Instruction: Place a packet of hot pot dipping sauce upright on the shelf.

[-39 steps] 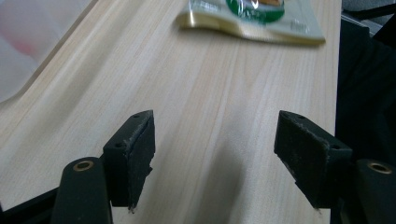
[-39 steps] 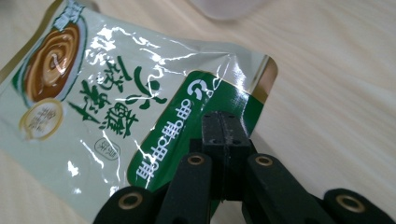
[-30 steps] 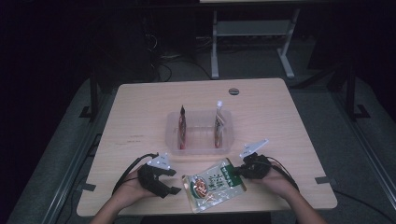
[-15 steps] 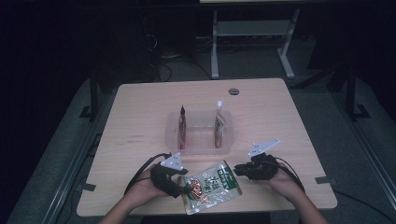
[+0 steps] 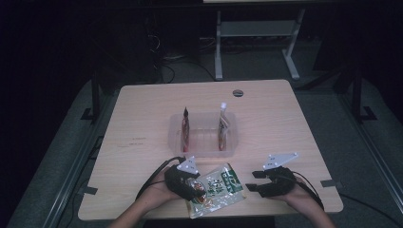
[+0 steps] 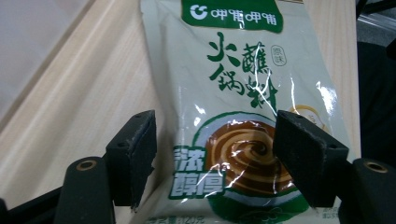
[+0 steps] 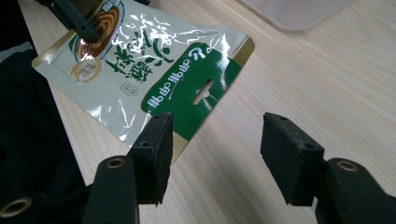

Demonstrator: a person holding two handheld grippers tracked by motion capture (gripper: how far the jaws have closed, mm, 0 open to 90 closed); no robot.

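At six o'clock on pale wood-grain table: glossy, crinkled cream-and-green sauce pouch, flat, corner past the edge. Left gripper wide open astride its lower end, matte black pads clear. Right gripper just opened, empty, beside the pouch's hang-hole end. At twelve o'clock, clear plastic tub holding two upright sachets.

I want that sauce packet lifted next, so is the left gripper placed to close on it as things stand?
Probably yes. The left gripper has its jaws open on either side of the sauce packet's lower end, with nothing between them and the packet. The packet lies flat on the table, so the pinch may slip.
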